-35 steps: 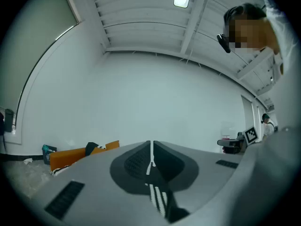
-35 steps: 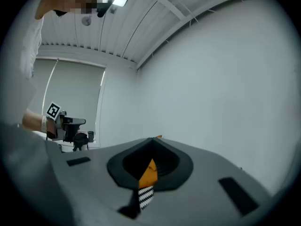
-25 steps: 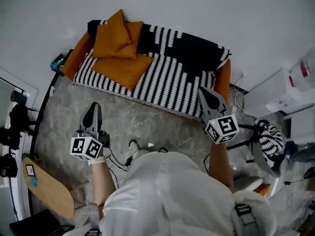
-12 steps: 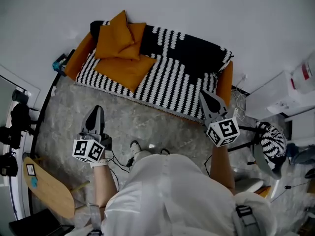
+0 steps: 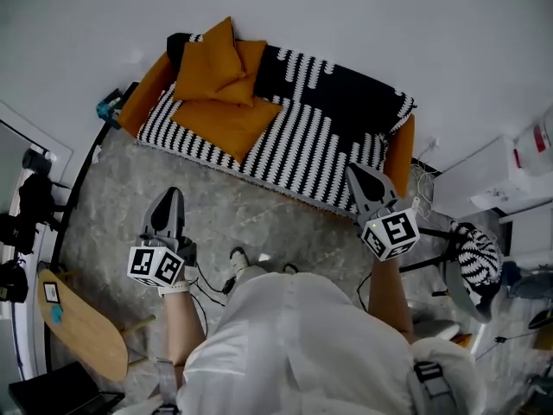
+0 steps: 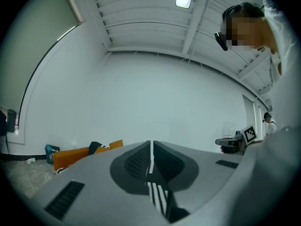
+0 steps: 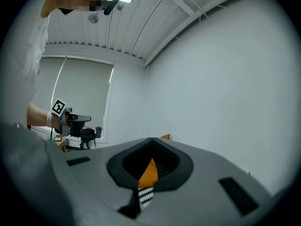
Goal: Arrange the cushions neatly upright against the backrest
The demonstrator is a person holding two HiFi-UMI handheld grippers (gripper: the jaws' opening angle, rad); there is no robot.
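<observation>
Standing on the grey floor (image 5: pixel 112 223) in front of the sofa (image 5: pixel 320 141), the person holds both grippers level and pointed toward it, and neither touches anything. The left gripper (image 5: pixel 169 195) has its jaws pressed together with nothing between them; its own view shows only a thin slit between the 2 dark pads (image 6: pixel 138 164). The right gripper (image 5: pixel 355 171) is likewise pressed together and empty. In the head view its tip overlaps the sofa's front edge, near the orange armrest (image 5: pixel 399 150) at the right end. A black-and-white striped cover (image 5: pixel 294 128) drapes the sofa. All 3 orange cushions sit bunched at the sofa's left end, well apart from both grippers. The flat cushion (image 5: pixel 226 121) lies on the seat. Behind it 2 lean against the backrest: the tilted cushion (image 5: pixel 208 57) stands on a corner and overlaps the rear cushion (image 5: pixel 248 66) beside it. A wooden board (image 5: pixel 82 331) lies on the floor at the person's left.
</observation>
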